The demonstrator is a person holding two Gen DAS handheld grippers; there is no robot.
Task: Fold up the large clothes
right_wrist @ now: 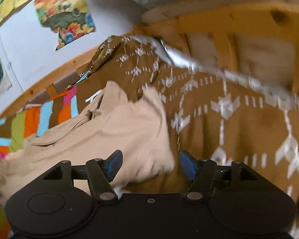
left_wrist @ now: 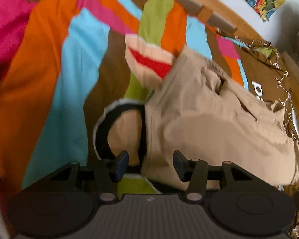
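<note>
Beige garment (left_wrist: 219,123) lies rumpled on the striped bedspread (left_wrist: 39,79), both claws (left_wrist: 150,164) (right_wrist: 150,164) gaping empty.

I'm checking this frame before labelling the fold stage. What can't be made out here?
- Crumpled beige garment: its near edge is hidden behind the left gripper in the left wrist view, and motion blur hides its type.
- Same garment, right wrist view: its lower edge passes behind the right gripper.
- White lettering on the brown bedspread: covered by the garment.
</note>
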